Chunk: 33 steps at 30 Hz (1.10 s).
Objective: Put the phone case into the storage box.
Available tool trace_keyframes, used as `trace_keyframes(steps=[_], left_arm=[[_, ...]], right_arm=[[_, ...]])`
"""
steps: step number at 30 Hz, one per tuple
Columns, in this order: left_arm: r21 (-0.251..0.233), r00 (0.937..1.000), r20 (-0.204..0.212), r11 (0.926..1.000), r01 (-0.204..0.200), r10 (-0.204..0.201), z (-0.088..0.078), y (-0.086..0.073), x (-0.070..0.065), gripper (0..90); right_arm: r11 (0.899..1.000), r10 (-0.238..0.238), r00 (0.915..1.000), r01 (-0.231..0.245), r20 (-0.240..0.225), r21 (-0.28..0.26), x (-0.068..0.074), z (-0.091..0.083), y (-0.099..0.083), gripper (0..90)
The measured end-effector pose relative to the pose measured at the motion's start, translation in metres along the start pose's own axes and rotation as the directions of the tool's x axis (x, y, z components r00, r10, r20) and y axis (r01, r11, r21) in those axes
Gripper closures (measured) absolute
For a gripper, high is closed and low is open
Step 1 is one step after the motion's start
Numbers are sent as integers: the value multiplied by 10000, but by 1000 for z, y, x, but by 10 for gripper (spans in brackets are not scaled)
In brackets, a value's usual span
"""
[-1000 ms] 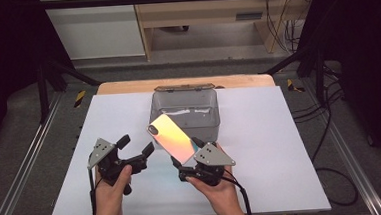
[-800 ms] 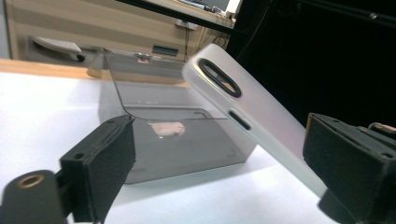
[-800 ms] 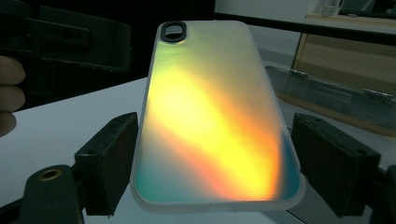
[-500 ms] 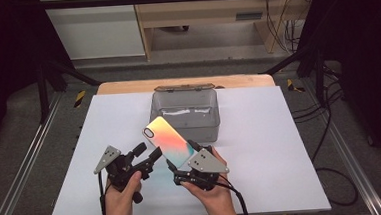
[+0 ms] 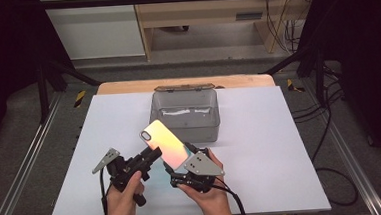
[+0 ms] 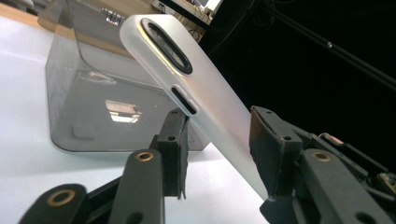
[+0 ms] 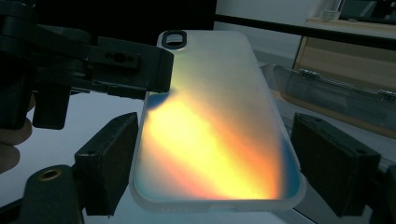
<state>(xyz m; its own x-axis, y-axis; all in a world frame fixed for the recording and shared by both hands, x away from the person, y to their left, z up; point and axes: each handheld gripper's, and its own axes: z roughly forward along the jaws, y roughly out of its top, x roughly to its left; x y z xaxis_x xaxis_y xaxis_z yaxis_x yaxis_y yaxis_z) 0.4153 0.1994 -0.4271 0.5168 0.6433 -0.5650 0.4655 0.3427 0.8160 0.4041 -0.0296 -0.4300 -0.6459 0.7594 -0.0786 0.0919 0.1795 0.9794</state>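
Note:
A frosted phone case point(image 5: 163, 141) with an orange-to-blue sheen is held tilted above the white table, camera cutout uppermost. My right gripper point(image 5: 185, 157) is shut on its lower end; in the right gripper view the case point(image 7: 210, 130) spans the gap between both pads of that gripper point(image 7: 212, 163). My left gripper point(image 5: 154, 155) comes in from the left and clamps the case's long side edge. In the left gripper view the case point(image 6: 210, 98) crosses between the pads of the left gripper point(image 6: 217, 140), touching both.
A grey see-through box point(image 5: 190, 130) stands open on the table just behind the case, its lid laid back; it also appears as the box point(image 6: 93, 102) and the box point(image 7: 336, 93). The white tabletop point(image 5: 281, 147) extends to the right.
My left gripper moved right from its spot apart on the left and now grips the case's side edge. The right gripper stayed holding the case, which lowered slightly.

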Motion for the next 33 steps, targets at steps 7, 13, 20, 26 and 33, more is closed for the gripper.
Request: trace_keyframes(steps=[7, 13, 20, 26, 33], left_arm=[[-327, 9998, 14, 9992, 217, -217, -4, 1, 2, 675], [-456, 9994, 206, 9986, 278, -268, -5, 1, 0, 738], [-528, 9972, 633, 9977, 434, -400, -5, 1, -2, 797], [-390, 9988, 474, 9991, 168, -149, -4, 5, -1, 808], [-337, 9962, -316, 9960, -827, 816, -3, 29, -9, 808]], right_arm=[[9997, 164, 9998, -161, -112, 206, 4, 4, -5, 175], [9983, 463, 9987, -455, -223, 359, 4, 7, -9, 175], [9950, 889, 9951, -867, -424, 503, 3, 11, -14, 173], [9940, 946, 9917, -893, -868, 631, -2, 13, -15, 111], [9929, -357, 9957, 451, -853, 1103, -15, 3, -9, 57]])
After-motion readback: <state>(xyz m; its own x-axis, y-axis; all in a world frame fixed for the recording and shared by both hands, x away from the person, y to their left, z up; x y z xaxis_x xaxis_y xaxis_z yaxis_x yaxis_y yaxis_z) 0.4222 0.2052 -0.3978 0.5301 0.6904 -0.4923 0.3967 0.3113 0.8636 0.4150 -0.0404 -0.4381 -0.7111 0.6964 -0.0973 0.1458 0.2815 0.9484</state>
